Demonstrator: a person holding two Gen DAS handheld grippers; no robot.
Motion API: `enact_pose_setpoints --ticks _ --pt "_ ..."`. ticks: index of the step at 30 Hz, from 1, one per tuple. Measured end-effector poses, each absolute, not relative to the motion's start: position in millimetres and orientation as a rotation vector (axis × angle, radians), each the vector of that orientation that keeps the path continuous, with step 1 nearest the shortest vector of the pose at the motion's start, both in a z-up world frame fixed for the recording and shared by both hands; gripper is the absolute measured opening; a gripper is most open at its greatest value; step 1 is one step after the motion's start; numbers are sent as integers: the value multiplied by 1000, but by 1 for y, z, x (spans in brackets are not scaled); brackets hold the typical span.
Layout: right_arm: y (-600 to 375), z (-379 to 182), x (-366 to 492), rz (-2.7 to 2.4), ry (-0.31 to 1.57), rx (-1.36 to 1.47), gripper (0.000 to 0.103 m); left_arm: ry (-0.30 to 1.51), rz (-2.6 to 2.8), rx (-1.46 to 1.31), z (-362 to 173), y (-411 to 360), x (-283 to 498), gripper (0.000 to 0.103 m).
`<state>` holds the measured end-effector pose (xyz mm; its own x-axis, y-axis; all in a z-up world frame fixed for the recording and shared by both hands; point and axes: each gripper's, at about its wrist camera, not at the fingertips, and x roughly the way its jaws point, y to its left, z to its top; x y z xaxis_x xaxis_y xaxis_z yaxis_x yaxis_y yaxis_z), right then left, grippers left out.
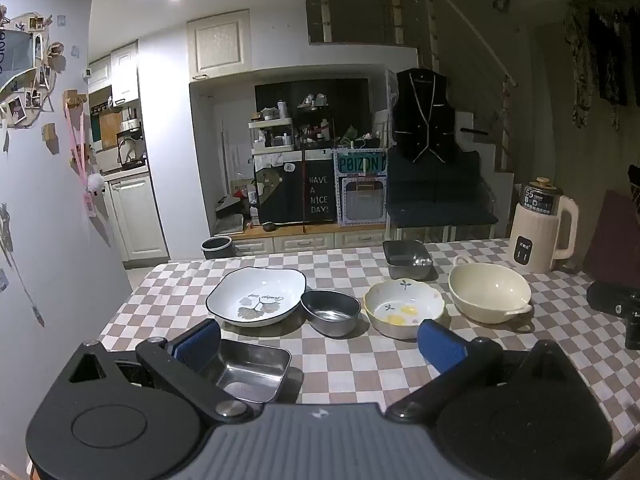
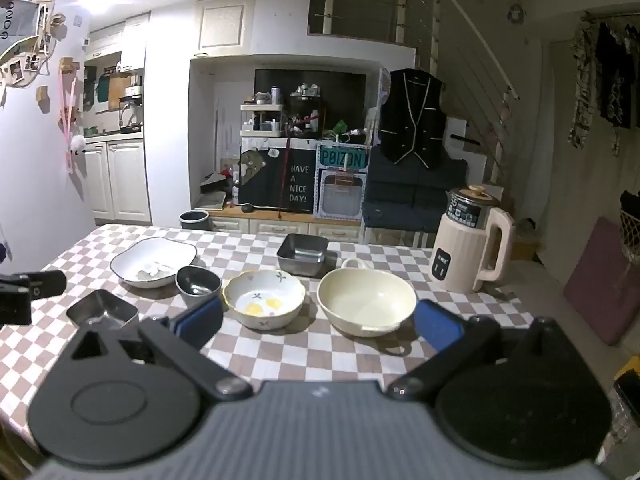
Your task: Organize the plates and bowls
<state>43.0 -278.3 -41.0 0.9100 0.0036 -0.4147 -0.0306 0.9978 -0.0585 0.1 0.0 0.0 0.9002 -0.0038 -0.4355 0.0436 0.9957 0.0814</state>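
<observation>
On the checked tablecloth stand a white square plate with a leaf print point(image 1: 256, 296) point(image 2: 154, 262), a round steel bowl point(image 1: 331, 312) point(image 2: 198, 284), a scalloped flowered bowl point(image 1: 404, 312) point(image 2: 264, 298), a cream bowl with handles point(image 1: 490, 292) point(image 2: 366, 300), a steel rectangular dish at the back point(image 1: 407, 259) point(image 2: 303, 255) and a second steel rectangular dish near me point(image 1: 248, 370) point(image 2: 103, 313). My left gripper point(image 1: 320, 344) is open above the near table, its left pad over the near steel dish. My right gripper point(image 2: 318, 326) is open in front of the flowered and cream bowls, holding nothing.
A cream electric kettle point(image 1: 544, 232) point(image 2: 472, 248) stands at the table's back right. The other gripper shows as a dark shape at the right edge point(image 1: 616, 300) and the left edge point(image 2: 24, 288). A wall point(image 1: 48, 200) runs close along the table's left side.
</observation>
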Motion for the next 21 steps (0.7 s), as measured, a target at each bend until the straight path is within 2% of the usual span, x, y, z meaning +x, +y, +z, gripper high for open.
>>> enact_pose_setpoints --ticks 21 --pt "-279 -43 44 15 430 -62 103 452 -28 84 -1 -3 2 103"
